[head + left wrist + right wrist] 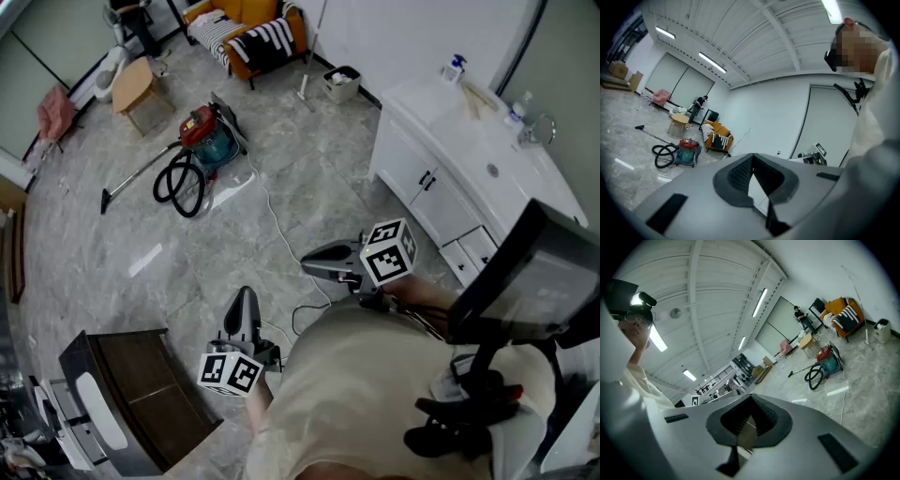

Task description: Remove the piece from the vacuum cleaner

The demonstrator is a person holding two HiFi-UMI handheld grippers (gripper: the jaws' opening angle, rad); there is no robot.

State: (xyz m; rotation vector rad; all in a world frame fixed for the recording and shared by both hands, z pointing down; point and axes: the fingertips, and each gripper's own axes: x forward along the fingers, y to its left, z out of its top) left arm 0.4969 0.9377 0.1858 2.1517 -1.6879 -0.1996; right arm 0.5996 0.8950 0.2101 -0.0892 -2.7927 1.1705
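Note:
The vacuum cleaner (208,136), a teal drum with a red lid, stands on the floor far ahead with its black hose (180,184) coiled beside it and a long wand (141,173) lying to the left. It also shows small in the left gripper view as the vacuum cleaner (686,151) and in the right gripper view as the vacuum cleaner (828,361). My left gripper (244,302) and right gripper (311,260) are held close to my body, both shut with nothing between the jaws, far from the vacuum.
A white power cord (272,211) runs across the floor from the vacuum toward me. A white sink cabinet (441,178) stands at the right, a dark cabinet (141,394) at the lower left. An orange sofa (246,33), a small wooden table (131,86) and a bin (341,82) sit at the back.

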